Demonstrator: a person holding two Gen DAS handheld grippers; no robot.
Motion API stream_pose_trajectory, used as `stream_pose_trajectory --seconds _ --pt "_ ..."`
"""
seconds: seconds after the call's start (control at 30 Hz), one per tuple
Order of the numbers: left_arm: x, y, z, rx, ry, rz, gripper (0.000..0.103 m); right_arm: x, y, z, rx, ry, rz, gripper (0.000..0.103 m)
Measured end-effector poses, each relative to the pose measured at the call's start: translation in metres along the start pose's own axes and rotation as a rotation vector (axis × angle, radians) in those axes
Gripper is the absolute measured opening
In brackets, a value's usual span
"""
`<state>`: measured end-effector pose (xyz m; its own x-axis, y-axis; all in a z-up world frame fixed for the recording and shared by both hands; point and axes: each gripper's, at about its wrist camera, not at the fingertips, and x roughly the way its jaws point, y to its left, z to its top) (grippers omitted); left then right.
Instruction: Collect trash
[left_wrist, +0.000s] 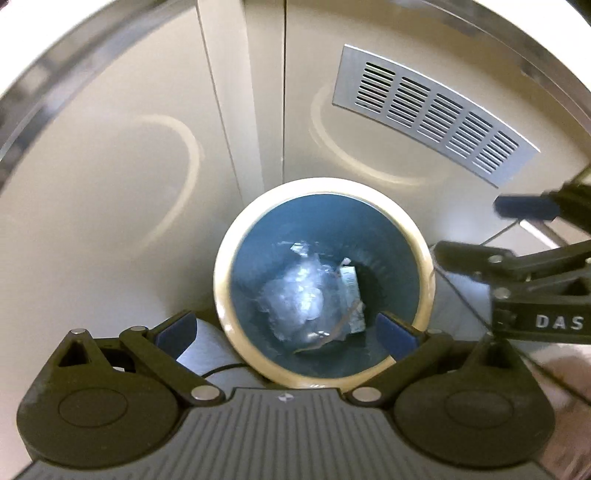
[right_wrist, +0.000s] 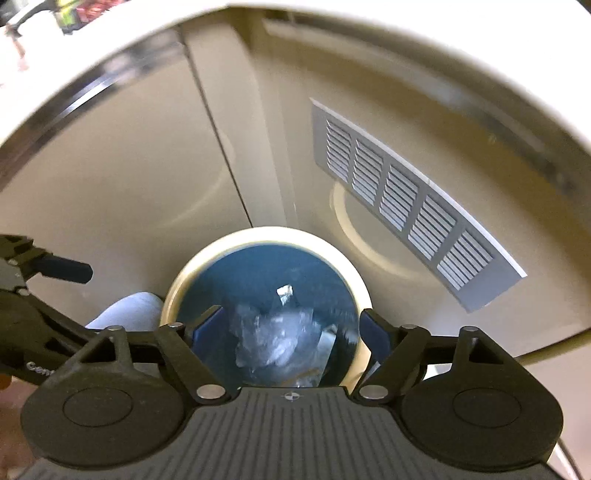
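Both grippers sit over the bin, nothing between the pads of either.

Left wrist view: my left gripper (left_wrist: 286, 330) has its blue pads (left_wrist: 176, 326) spread wide and empty. Looking almost straight down into the round bin (left_wrist: 221, 291), cream rim, blue inside. Trash lies at the bottom: crumpled clear plastic (left_wrist: 299, 295) and, touching it on the right, a small white carton (left_wrist: 351, 288). Left pad is outside the rim, right pad overlaps the rim's near edge. Bin stands against beige cabinet doors (left_wrist: 110, 166); metal vent grille (left_wrist: 436, 110) up right. My right gripper (left_wrist: 480, 229) pokes in from the right edge, fingers apart.

Right wrist view: right gripper (right_wrist: 291, 328) is spread too, pads empty, framing the bin (right_wrist: 354, 280) opening. Same clear plastic (right_wrist: 277, 332) inside, blurred. Left gripper (right_wrist: 62, 269) enters from the left edge. Pale blue fabric (right_wrist: 129, 310) shows just left of the bin; can't tell what it is. Vent grille (right_wrist: 406, 199) on the right.
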<state>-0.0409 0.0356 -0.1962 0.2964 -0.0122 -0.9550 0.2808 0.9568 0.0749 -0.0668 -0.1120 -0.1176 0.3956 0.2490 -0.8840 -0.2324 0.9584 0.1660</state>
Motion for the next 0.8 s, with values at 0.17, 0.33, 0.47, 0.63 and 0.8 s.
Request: stream_pose_trajectory --seconds 0.17,0.33,0.47,0.63,0.8 --pt "-0.015 0.003 -0.008 -0.017 -0.036 0.034 0.103 -0.020 0.015 -0.010 -0.081 -0.058 -0.042 0.086" --pt "-0.028 0.006 -0.013 -0.031 -0.069 0.043 0.103 -0.024 0.020 -0.016 -0.120 -0.079 -0.058 0.086" --pt "-0.036 0.005 -0.015 -0.025 -0.090 0.047 0.103 -0.024 0.018 -0.014 -0.125 -0.091 -0.065 0.086" --pt "-0.044 0.003 -0.017 -0.012 -0.107 0.056 0.103 -0.029 0.019 -0.016 -0.124 -0.099 -0.068 0.086" --pt "-0.047 0.002 -0.018 -0.008 -0.113 0.054 0.103 -0.036 0.021 -0.019 -0.123 -0.105 -0.073 0.086"
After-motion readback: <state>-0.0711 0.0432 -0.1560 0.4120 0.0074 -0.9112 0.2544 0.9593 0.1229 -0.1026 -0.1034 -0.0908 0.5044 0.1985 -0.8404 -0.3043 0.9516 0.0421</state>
